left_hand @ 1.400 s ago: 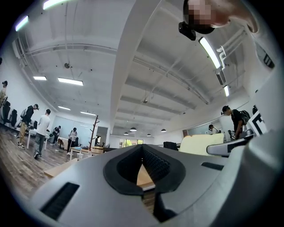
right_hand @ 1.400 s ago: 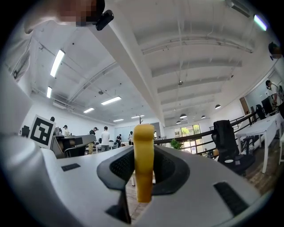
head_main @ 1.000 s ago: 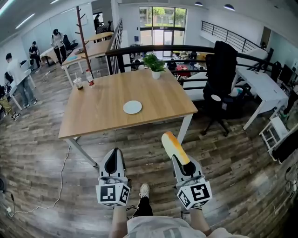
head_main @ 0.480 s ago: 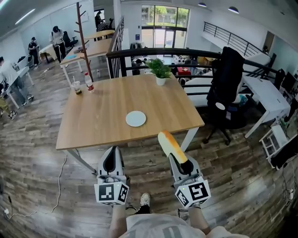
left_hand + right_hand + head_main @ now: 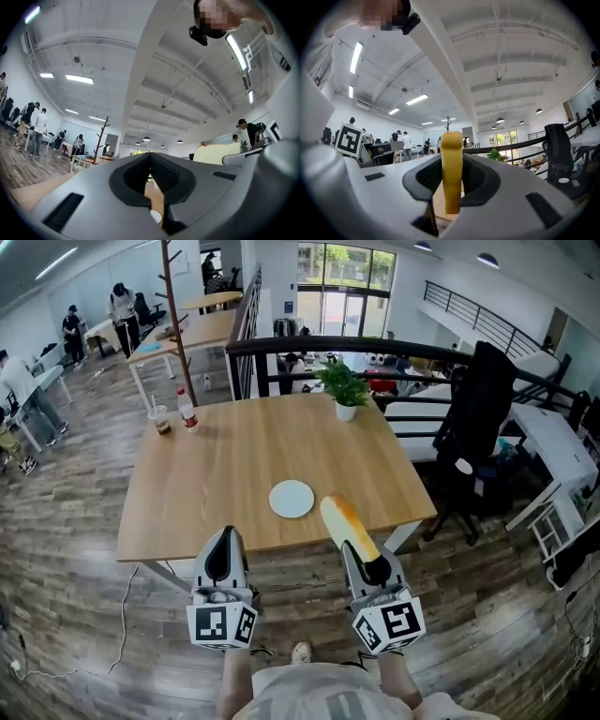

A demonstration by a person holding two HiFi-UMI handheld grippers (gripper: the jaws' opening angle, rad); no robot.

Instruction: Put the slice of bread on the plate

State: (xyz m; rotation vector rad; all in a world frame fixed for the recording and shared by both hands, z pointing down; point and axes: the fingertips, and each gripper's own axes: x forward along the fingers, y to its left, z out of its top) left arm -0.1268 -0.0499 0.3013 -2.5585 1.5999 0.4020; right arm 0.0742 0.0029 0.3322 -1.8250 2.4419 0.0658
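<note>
Currently: wooden desk [image 5: 216, 484] ahead, near edge below both tongs.

Right tongs [image 5: 368, 563] part-closed, pads pressing on the near end of the slice of bread [image 5: 343, 519]. The slice stands on edge, long axis running away from the holder toward the desk, far end raised and hanging over the near desk edge, clear of the surface.

Left tongs [image 5: 223, 554]: narrow slit between pads, nothing in it.

Plate [image 5: 292, 498] lies just left of the bread's far end.

Judgement: the slice is light, soft and crushable (crust likely firmer). An end grip with gentle pressure suits it.
</note>
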